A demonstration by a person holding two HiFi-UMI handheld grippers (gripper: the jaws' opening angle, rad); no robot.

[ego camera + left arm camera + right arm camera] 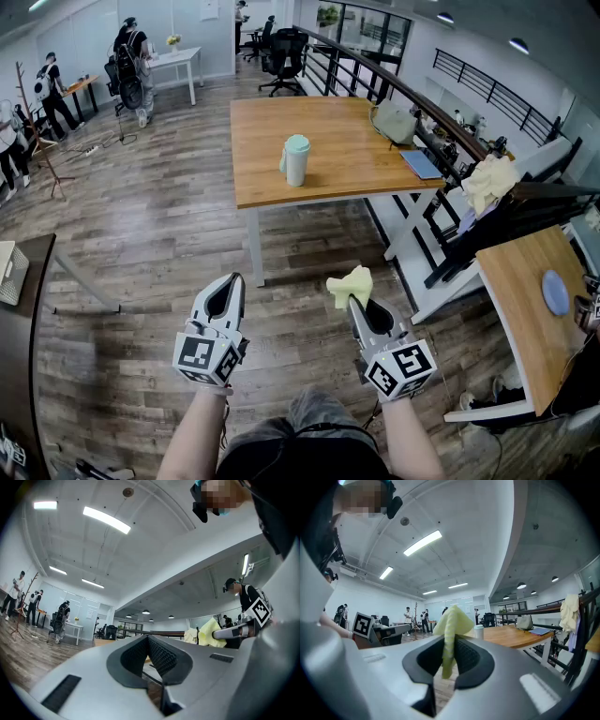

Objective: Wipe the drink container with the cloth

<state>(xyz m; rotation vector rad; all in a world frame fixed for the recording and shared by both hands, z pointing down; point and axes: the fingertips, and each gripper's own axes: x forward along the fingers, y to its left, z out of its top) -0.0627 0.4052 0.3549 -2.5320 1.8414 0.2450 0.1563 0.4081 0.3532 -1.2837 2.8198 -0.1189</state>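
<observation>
- cloth (350,286): pale yellow;
- drink container (296,161), at twelve o'clock: white, mint-green lid;
- table (347,173): orange-brown wood grain;
- floor (141,234): grey-brown planks;
- round pad (555,292), at three o'clock: blue

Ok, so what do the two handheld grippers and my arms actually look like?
Both the left gripper and right gripper are pale grey plastic shells tapering to pointed tongs, lined with black ribbed pads. Each carries a cube of black-and-white square markers at the wrist end. No cables show, and the forearms are without sleeves.
</observation>
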